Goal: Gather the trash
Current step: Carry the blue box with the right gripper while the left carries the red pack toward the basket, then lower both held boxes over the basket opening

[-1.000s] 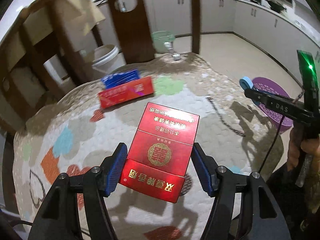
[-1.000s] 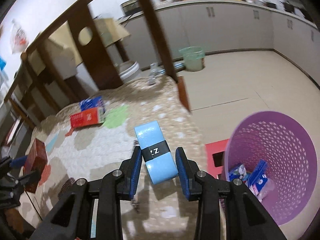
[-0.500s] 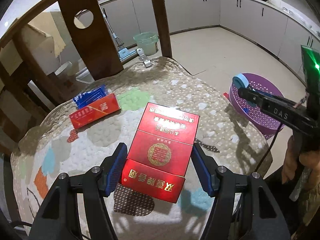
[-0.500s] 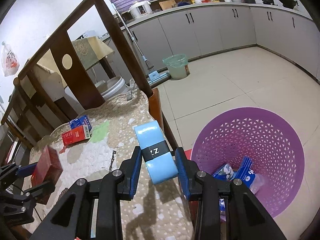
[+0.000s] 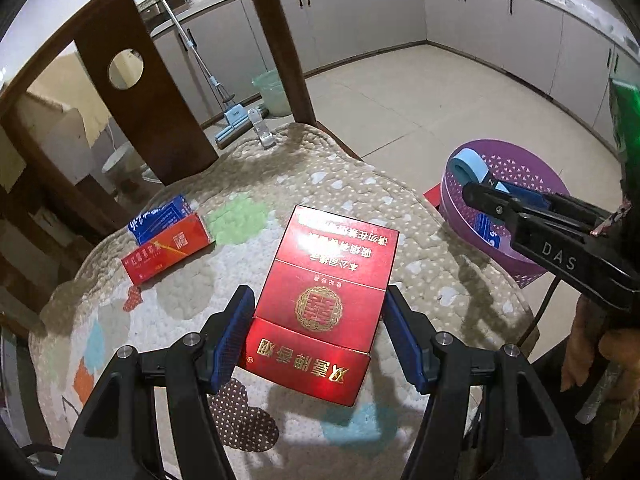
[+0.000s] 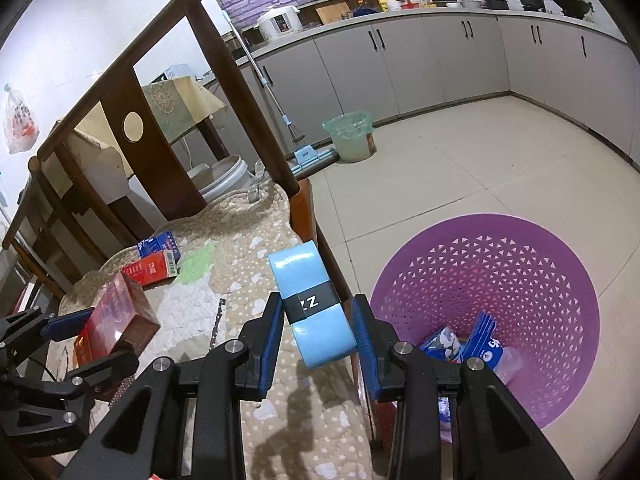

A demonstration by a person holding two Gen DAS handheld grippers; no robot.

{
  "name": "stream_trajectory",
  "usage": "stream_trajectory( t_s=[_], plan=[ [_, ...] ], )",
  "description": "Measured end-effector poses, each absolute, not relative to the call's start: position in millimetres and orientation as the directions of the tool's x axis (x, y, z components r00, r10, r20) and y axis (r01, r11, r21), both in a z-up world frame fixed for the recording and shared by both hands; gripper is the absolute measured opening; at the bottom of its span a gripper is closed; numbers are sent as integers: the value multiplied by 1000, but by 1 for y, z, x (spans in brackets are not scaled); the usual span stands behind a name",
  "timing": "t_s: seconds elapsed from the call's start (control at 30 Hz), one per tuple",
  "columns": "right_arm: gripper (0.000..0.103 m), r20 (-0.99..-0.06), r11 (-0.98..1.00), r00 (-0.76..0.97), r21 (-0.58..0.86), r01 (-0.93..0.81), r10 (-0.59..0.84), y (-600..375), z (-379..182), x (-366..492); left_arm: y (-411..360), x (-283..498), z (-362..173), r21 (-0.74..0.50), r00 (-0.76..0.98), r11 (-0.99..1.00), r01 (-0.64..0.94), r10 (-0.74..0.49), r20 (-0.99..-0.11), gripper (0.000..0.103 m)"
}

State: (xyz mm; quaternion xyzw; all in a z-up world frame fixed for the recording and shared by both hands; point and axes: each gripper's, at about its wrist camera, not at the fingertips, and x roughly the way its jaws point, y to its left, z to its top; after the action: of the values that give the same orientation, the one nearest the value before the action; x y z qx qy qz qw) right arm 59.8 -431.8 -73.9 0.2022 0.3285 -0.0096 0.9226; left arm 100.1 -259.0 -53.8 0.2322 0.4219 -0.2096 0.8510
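Carry-to-bin step: left hand-held gripper [image 5: 318,338] is clamped on a red cigarette pack [image 5: 324,300], right hand-held gripper [image 6: 316,330] on a blue tape roll [image 6: 310,306]. Next, probably: shift right, over the purple basket [image 6: 560,272], then release.

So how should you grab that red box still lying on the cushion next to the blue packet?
Take the flat red box across its two long sides, near the middle, coming down from above. It lies flat on the cushion, so its broad face points up. The blue packet sits right against its far long side, so one of the jaws would probably have to squeeze between them, or nudge the box clear first.
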Motion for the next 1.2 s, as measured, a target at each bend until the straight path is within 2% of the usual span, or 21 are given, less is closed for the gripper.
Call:
stream_trajectory(
  t_s=[0.43,1.2],
  plan=[
    [37,-607,910,786,381,162,115,-440,-75,56,-267,103,-59,255,554,799,544,-114,-824,65],
    [37,-598,893,793,411,185,112,-454,-77,49,-281,102,-67,266,539,782,563,-104,-836,65]
  ],
)
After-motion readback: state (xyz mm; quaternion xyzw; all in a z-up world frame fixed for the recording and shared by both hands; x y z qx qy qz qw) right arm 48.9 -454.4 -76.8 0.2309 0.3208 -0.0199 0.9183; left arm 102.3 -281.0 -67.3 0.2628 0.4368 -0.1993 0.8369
